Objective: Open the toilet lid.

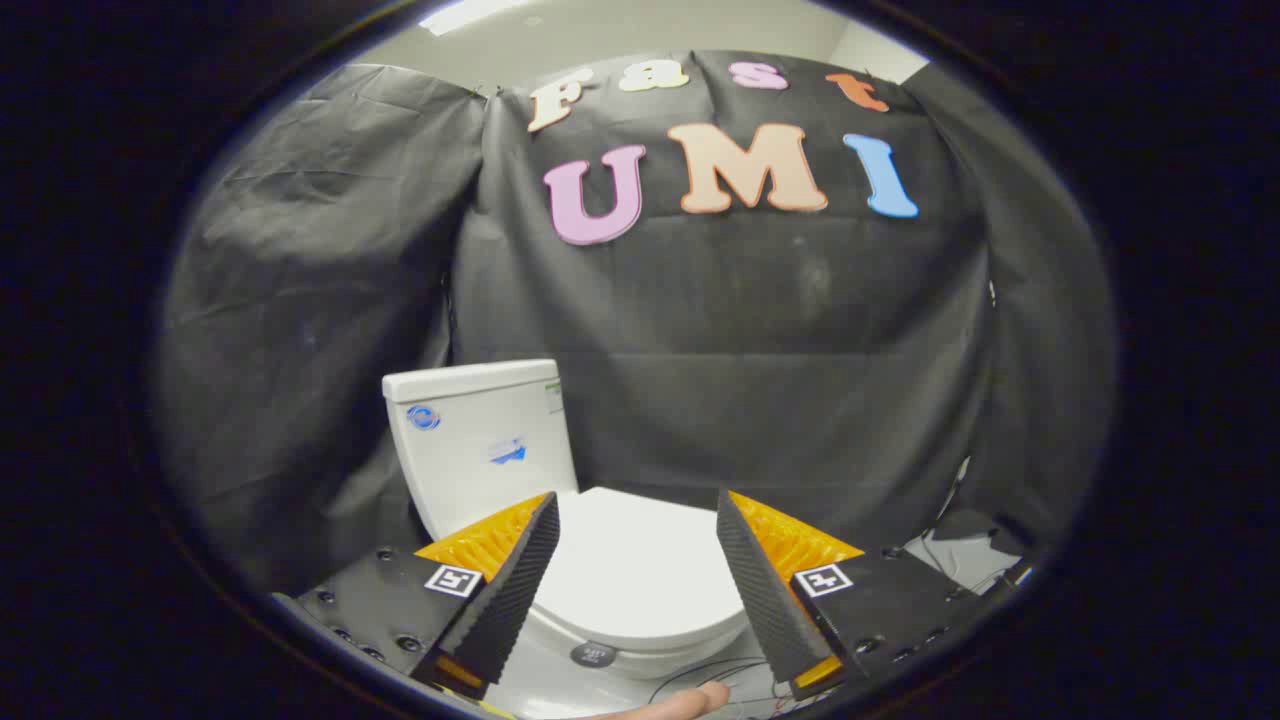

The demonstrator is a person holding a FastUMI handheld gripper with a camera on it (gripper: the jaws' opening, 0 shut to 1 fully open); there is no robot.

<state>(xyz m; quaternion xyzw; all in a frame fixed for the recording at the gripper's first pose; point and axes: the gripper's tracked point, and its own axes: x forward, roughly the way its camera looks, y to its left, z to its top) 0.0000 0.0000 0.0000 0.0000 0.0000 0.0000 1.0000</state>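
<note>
Black cloth hangs all around the booth as its wall (760,330). Against it stands a white toilet, with its tank (480,440) at the back. The toilet lid (640,570) is down flat on the bowl. The hand-held gripper (638,520) is open wide and holds nothing; its two fingers (510,580) sit apart above the lid, one on each side. A fingertip (690,702) pokes in near thin wires (715,672) on the floor.
</note>
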